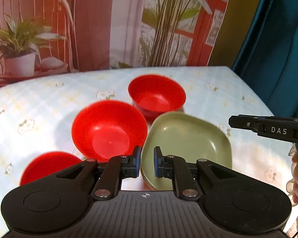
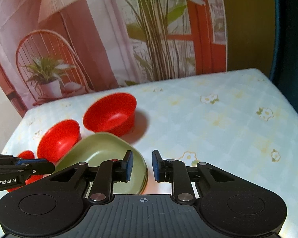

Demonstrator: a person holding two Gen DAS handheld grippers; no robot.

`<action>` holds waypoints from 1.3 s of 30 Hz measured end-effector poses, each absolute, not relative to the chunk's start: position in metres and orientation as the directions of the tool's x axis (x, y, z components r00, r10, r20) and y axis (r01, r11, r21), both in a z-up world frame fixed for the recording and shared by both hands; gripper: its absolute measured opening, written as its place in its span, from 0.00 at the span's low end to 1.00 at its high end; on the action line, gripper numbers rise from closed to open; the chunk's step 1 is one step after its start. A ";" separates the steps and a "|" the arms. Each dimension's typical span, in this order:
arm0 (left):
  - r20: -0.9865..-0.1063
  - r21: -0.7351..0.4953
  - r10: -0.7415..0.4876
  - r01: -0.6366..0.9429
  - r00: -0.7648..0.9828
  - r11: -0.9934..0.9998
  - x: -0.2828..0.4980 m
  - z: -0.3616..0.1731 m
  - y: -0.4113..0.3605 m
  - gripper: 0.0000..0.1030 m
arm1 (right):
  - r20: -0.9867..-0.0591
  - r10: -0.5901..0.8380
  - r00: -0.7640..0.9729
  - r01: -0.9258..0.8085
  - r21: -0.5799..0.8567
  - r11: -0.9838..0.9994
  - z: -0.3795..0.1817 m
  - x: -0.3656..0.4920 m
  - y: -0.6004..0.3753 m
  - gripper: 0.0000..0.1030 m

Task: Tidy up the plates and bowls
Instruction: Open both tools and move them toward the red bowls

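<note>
- Stack of matte olive-green rounded-square plates is sitting on the floral tablecloth — beside three glossy red round bowls.
- Left gripper is hovering narrowly parted, holding nothing.
- Right gripper is hovering slightly parted — empty.

Red bowls: smooth plastic look, semi-gloss, soft highlights inside. Green plates: smooth, satin glaze-like sheen. Bench cover: matt cloth, printed checks and flowers. Left tongs: matt black plastic, bright metal pivot pins, blue pads; base ribbed
</note>
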State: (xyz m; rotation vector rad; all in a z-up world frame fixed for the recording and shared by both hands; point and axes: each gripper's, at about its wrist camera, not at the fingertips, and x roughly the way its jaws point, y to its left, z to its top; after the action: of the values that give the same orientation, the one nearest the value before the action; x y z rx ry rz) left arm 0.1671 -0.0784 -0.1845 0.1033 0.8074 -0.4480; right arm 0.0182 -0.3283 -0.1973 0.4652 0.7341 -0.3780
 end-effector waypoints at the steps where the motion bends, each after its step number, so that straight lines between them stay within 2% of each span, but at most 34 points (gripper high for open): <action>1: -0.712 -0.077 -0.349 0.426 0.610 0.901 0.168 -0.180 -0.078 0.14 | -0.705 -0.167 0.690 0.480 0.272 0.834 -0.192 0.018 -0.329 0.21; 4: -0.687 -0.060 -0.348 0.428 0.637 0.902 0.169 -0.163 -0.075 0.16 | -0.686 -0.177 0.706 0.470 0.267 0.841 -0.175 0.017 -0.332 0.25; 9: -0.636 -0.039 -0.344 0.417 0.691 0.908 0.173 -0.132 -0.066 0.29 | -0.648 -0.206 0.733 0.454 0.240 0.858 -0.140 0.022 -0.336 0.29; 12: -0.604 -0.025 -0.337 0.406 0.722 0.914 0.176 -0.112 -0.060 0.34 | -0.624 -0.226 0.748 0.449 0.225 0.865 -0.120 0.027 -0.340 0.34; 21: -0.516 0.017 -0.309 0.370 0.799 0.929 0.190 -0.056 -0.050 0.35 | -0.549 -0.266 0.792 0.418 0.171 0.892 -0.066 0.055 -0.345 0.36; 29: -0.459 0.063 -0.288 0.355 0.840 0.933 0.209 -0.027 -0.056 0.35 | -0.503 -0.283 0.816 0.405 0.149 0.902 -0.044 0.083 -0.355 0.36; 34: -0.457 0.058 -0.285 0.348 0.842 0.936 0.230 -0.030 -0.063 0.35 | -0.501 -0.290 0.815 0.409 0.143 0.901 -0.048 0.102 -0.366 0.36; 39: -0.508 0.037 -0.291 0.358 0.811 0.933 0.256 -0.057 -0.072 0.35 | -0.529 -0.278 0.802 0.409 0.148 0.900 -0.073 0.120 -0.378 0.36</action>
State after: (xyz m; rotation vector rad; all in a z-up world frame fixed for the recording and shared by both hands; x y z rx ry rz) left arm 0.2559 -0.0715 -0.0568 0.1335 0.5203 -0.3475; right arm 0.1201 -0.3779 -0.0727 0.2623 0.5228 -0.3726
